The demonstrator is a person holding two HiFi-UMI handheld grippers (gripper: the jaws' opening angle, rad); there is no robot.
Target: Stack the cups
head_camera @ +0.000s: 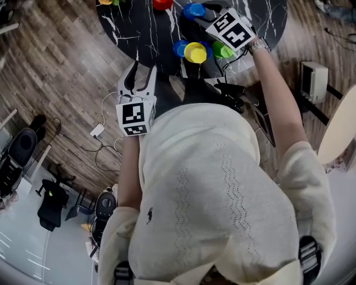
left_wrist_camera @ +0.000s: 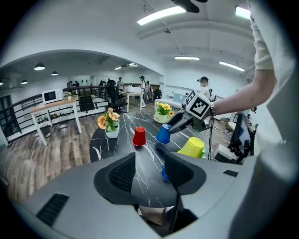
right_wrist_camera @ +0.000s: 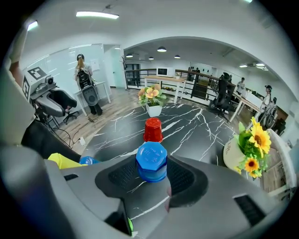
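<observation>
My right gripper (head_camera: 201, 11) is shut on an upside-down blue cup (right_wrist_camera: 151, 161), held a little above the black marble table (head_camera: 144, 30); the left gripper view shows that cup (left_wrist_camera: 164, 133) off the surface. Beyond it a red cup (right_wrist_camera: 153, 130) stands upside down. A second blue cup (head_camera: 179, 48), a yellow cup (head_camera: 195, 52) and a green cup (head_camera: 222, 50) sit in a row near the table's front edge. My left gripper (head_camera: 136, 71) hovers at that front edge, open, with nothing between its fingers; its right jaw half hides the second blue cup (left_wrist_camera: 164, 173).
Two white vases stand on the table: one with orange flowers (left_wrist_camera: 108, 122), one with sunflowers (right_wrist_camera: 250, 149). A laptop and cables (head_camera: 233, 94) lie at the near edge by the person's body. Office chairs (head_camera: 53, 209) and a charger cable (head_camera: 97, 131) are on the wooden floor at the left.
</observation>
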